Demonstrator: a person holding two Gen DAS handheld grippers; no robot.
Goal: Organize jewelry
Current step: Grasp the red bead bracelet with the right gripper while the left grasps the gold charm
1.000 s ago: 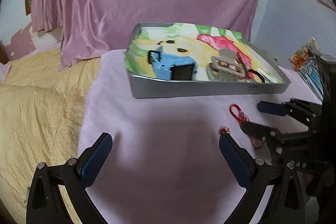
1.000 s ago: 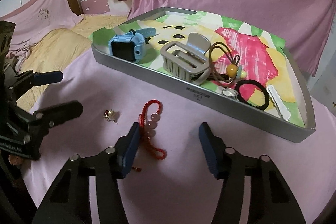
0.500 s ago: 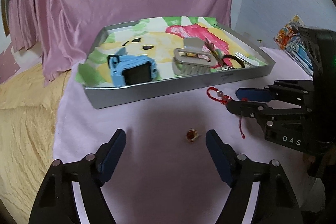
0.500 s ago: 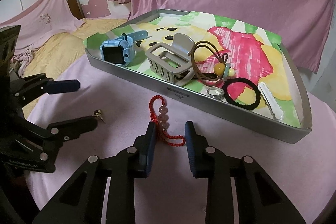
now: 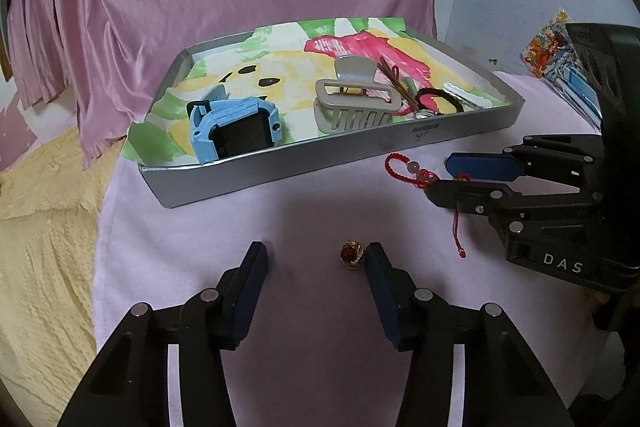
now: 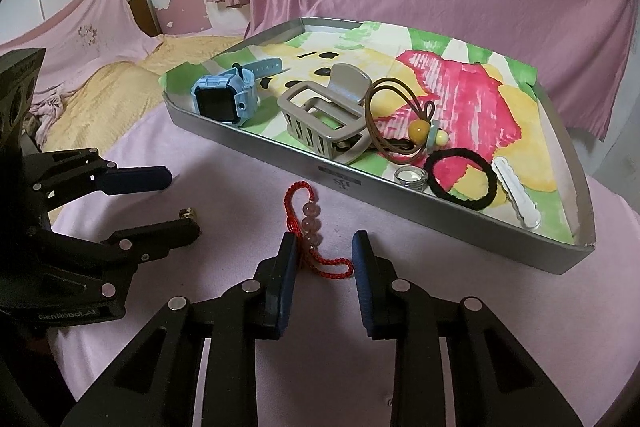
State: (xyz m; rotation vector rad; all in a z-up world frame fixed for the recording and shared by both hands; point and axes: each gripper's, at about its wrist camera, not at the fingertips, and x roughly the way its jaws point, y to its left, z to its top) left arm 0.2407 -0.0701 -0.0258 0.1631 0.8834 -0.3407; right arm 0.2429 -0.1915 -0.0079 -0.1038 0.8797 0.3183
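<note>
- Left hand-held gripper (image 5: 316,259), jaws just closing, not yet gripping: gold ring (image 5: 351,253) lies between them, beside the right pad.
- Right hand-held gripper (image 6: 323,253), jaws narrowed around the red beaded bracelet (image 6: 307,223) on the pink worktop (image 5: 200,227); grip uncertain.
- Both lie near the silver tray (image 5: 280,167).

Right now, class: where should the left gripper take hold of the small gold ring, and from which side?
Across its round body, from above. The ring lies low on the cloth beside one finger of the left gripper, whose jaws have been closing around it.
</note>
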